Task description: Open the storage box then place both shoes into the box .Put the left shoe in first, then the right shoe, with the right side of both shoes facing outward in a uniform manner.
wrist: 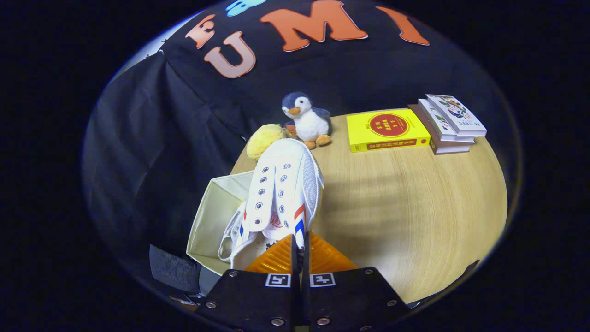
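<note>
Your round wooden table (415, 207) takes up most of the scene, with the black booth cloth (152, 138) hanging behind it. At the table's near left edge sits the cream fabric storage box (213, 216), open at the top. The white canvas sneaker (281, 193) with red and blue side stripes hangs above the box's right wall, toe pointing away from you, eyelets and tongue facing up; its heel end sits right at your fingers. Your gripper (299, 251) has its 2 fingers drawn nearly together, clenched on the sneaker's heel collar, with just a thin sliver of the shoe between the pads. At the far side of the table you have a yellow book (387, 130) lying flat, and just right of it a stack of 3 books (449, 123). Left of the yellow book stands a plush penguin (306, 119), and touching its left side is a small yellow plush ball (265, 139), partly hidden by the sneaker's toe.
</note>
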A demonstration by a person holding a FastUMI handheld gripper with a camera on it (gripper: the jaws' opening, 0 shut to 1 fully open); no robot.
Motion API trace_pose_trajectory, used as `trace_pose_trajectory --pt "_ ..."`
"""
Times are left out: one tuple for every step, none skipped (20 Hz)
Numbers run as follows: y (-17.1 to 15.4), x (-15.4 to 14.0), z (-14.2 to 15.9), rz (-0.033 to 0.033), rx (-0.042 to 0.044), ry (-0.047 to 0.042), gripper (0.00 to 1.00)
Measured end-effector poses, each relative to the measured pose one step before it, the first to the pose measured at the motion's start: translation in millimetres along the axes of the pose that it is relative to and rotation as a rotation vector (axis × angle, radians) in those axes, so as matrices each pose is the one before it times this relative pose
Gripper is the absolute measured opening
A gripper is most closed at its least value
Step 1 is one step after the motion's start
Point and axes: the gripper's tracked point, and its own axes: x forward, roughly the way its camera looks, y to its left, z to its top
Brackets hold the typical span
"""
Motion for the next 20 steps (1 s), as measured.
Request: trace_pose_trajectory --pt "14.86 2.61 0.18 0.01277 -0.01438 0.0105 0.01" --pt "13.1 3.96 0.69 0.01312 -0.01021 0.00987 0.01" --pt "13.39 5.19 -0.47 0.01475 -0.01491 0.01109 0.01" --pt "12.62 4.51 -0.81 0.00966 -0.01373 0.0107 0.01" --pt "12.22 4.41 -2.4 0.00967 -0.01666 0.01146 0.01" --pt "10.99 5.26 -2.83 0.00678 -0.01348 0.0119 0.01" --pt "9.7 5.95 -3.79 0.00583 -0.01171 0.01388 0.01" --pt "8.8 6.01 -4.67 0.00305 -0.0088 0.01677 0.01" --pt "7.89 6.65 -4.41 0.0036 -0.00611 0.0144 0.01" --pt "6.2 7.2 -3.32 0.00109 -0.0024 0.01392 0.01" --pt "4.41 6.79 -2.68 0.00114 -0.00159 0.01225 0.01" --pt "1.75 7.17 -1.96 -0.0026 0.00141 0.01278 0.01" --pt "2.58 7.65 -2.02 -0.00632 0.00428 0.01073 0.01" --pt "2.11 5.87 -1.27 -0.01179 0.00567 0.00954 0.02" --pt "2.52 2.57 -1.73 -0.01861 -0.00173 0.00457 0.02" --pt "-0.03 4.05 -1.58 -0.02447 -0.0024 0.00722 0.03" --pt "-1.54 5.46 -2.2 -0.02623 0.00189 0.00874 0.03" --pt "-2.01 4.26 -2.91 -0.02903 0.01026 0.01432 0.03" --pt "-1.14 3.26 -2.83 -0.02018 0.01246 0.01004 0.03" --pt "-0.93 3.59 -2.86 -0.01884 0.01473 0.01207 0.03"
